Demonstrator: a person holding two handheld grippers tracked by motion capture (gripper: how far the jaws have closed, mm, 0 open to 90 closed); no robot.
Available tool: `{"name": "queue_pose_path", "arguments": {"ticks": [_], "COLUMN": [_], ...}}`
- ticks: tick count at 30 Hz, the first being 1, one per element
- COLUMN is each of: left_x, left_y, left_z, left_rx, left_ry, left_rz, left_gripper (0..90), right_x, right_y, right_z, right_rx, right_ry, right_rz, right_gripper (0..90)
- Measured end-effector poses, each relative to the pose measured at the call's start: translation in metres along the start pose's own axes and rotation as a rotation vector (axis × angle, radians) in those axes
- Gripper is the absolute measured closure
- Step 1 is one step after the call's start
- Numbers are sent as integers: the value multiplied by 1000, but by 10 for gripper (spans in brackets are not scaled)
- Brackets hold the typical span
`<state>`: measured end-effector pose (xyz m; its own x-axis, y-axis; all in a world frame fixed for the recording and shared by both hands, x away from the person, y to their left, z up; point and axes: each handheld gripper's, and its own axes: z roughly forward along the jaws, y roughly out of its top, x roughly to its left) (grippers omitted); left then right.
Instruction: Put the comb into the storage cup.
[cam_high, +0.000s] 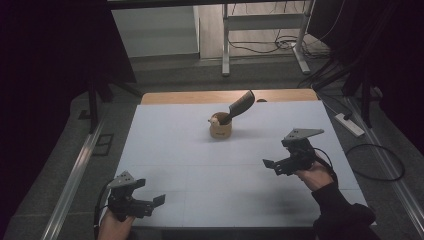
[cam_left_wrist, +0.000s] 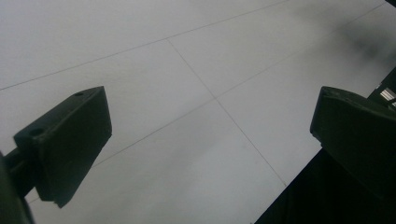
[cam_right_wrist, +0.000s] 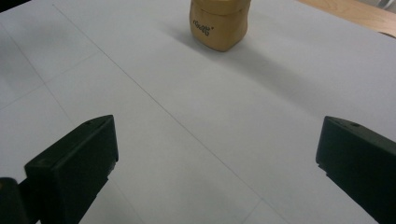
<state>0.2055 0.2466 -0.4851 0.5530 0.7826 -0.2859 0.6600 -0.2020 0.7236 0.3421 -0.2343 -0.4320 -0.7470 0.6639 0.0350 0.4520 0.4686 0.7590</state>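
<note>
We take the wooden holder (cam_high: 220, 127) as our landmark: it stands upright on the white surface (cam_high: 175, 150), toward the far edge and near the middle of the width. A dark spatula (cam_high: 241, 106) sticks out of it, handle down inside the holder and its broad blade leaning up and away to the right; a small pale knob of another tool shows at the rim on the left, too small for us to name. We judge the spatula leans because the holder only grips its lower end, so the rim bears its weight.

Our right claw (cam_high: 281, 165) hovers nearer us than the holder and off to its right, well apart from it. In the right gripper view the jaws stand wide apart with nothing between them, and the holder (cam_right_wrist: 218, 23) sits ahead, slightly left of the gap's centre. That aim suggests to us that this claw is the one meant to go for the holder or its spatula, though the reach has hardly begun.

Our left claw (cam_high: 145, 202) rests far from the holder, near the front left corner of the surface. In the left gripper view its jaws are also spread wide over bare white surface (cam_left_wrist: 196, 70), holding nothing; we read it as waiting out of the way.
</note>
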Motion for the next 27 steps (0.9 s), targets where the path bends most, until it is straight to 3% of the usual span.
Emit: {"name": "queue_pose_path", "arguments": {"ticks": [27], "left_x": [1], "left_y": [0], "left_z": [0], "left_rx": [-4], "left_ry": [-6], "left_rz": [-10], "left_gripper": [0], "right_x": [-4], "right_y": [-28], "right_z": [-22], "right_rx": [6], "right_ry": [3], "right_rz": [41], "right_gripper": [0]}}
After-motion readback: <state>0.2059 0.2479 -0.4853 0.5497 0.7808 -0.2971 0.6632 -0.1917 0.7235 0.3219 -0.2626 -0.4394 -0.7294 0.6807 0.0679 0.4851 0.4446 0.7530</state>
